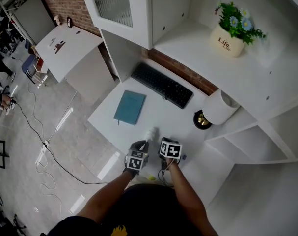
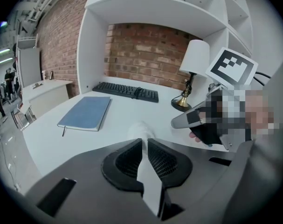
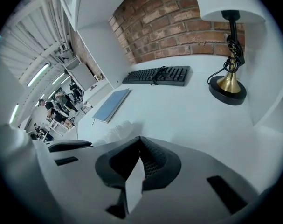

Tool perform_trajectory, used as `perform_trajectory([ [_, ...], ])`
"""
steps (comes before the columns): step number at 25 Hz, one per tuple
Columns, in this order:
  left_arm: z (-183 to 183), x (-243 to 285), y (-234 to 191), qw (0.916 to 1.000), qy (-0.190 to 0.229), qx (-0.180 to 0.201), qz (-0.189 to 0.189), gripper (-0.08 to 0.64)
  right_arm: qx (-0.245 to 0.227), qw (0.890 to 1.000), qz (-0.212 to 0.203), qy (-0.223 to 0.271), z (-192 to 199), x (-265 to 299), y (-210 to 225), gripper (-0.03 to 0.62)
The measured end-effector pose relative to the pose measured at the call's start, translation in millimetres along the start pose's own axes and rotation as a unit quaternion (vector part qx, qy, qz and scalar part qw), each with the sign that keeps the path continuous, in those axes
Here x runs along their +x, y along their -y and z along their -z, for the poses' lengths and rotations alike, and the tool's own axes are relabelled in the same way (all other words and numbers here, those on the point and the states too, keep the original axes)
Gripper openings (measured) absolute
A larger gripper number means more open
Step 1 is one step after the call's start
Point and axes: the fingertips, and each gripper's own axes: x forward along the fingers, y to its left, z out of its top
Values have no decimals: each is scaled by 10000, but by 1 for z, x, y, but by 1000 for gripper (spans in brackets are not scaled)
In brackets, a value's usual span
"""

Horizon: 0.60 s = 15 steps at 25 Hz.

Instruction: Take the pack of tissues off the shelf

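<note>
I have the left tongs (image 2: 144,143) pinched shut on the white pack of tissues (image 1: 149,133), low over the front of the desk (image 1: 161,116), with the right tongs (image 3: 138,140) closed empty just beside; I judge the pack light, soft and crushable (wrapper likely slippery), best gripped across its middle.

One left gripper (image 2: 145,143), one right gripper (image 3: 139,141). One white pack of tissues (image 1: 150,133) (pinched between both pairs of fingers). Beyond the fingers: one black keyboard (image 1: 162,85), one blue notebook (image 1: 130,107), one table lamp (image 1: 218,107), one potted plant (image 1: 230,31).
</note>
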Motion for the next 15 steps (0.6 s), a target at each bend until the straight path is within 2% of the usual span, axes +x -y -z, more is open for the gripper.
perform_trajectory([
  [6, 5, 4, -2, 9997, -210, -90, -20, 46, -76, 9999, -21, -80, 7, 3, -5, 2],
  [8, 14, 5, -4, 9991, -407, -127, -68, 46, -126, 9998, -57, -112, 11, 4, -10, 2],
  [11, 26, 5, 0, 9968, -696, -390, 10, 46, -183, 9997, -119, -119, 14, 4, -17, 2],
  [15, 35, 7, 3, 9955, -872, -379, 53, 51, -279, 9994, -166, -155, 16, 6, -23, 2],
])
